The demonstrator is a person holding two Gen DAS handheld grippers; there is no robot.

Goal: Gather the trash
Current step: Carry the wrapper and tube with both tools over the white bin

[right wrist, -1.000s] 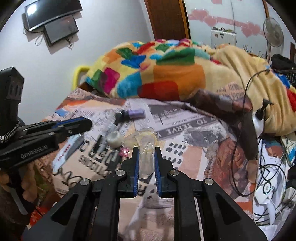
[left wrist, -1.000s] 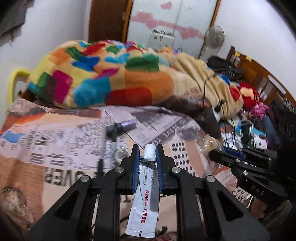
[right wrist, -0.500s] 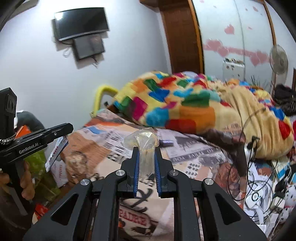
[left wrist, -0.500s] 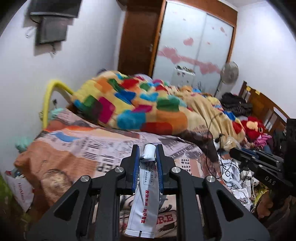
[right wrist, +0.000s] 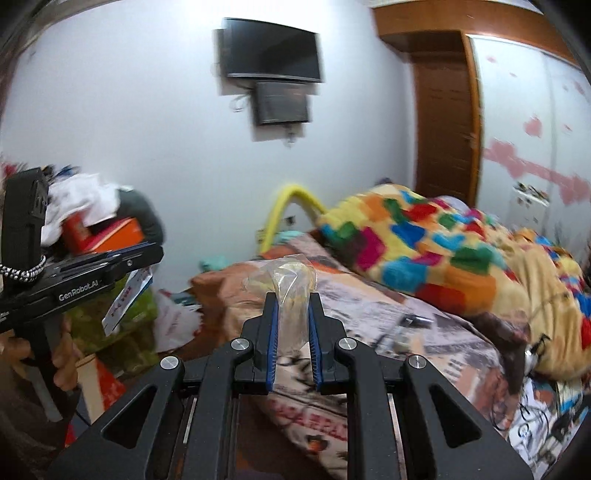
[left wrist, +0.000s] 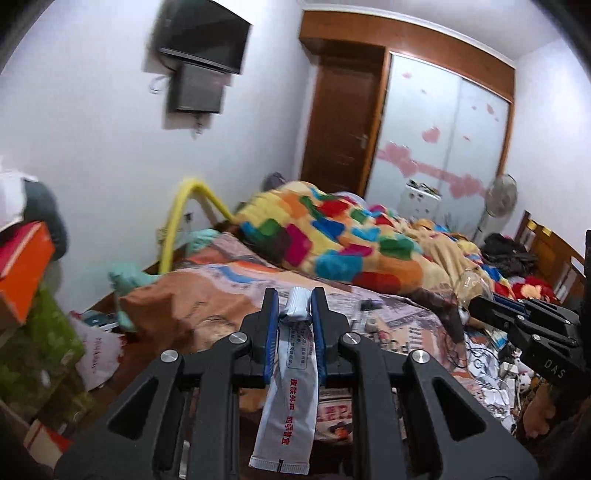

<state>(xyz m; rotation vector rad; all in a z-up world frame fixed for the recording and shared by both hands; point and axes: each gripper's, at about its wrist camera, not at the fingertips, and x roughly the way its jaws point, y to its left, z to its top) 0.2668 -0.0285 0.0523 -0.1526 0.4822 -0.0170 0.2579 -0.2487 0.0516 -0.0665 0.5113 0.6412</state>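
Carrying trash above the bed (left wrist: 207, 295)

The left hand-held gripper (left wrist: 293, 319) clamped a white tube (left wrist: 291, 387); the right hand-held gripper (right wrist: 292, 317) pinched a crumpled clear plastic bag (right wrist: 286, 284).

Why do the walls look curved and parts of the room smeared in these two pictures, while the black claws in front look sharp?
Left wrist view: fisheye lens bows the wardrobe; the TV is smeared, the left gripper and its tube sharp. Right wrist view: same bowing, blurred TV and blanket; right gripper and plastic bag crisp.
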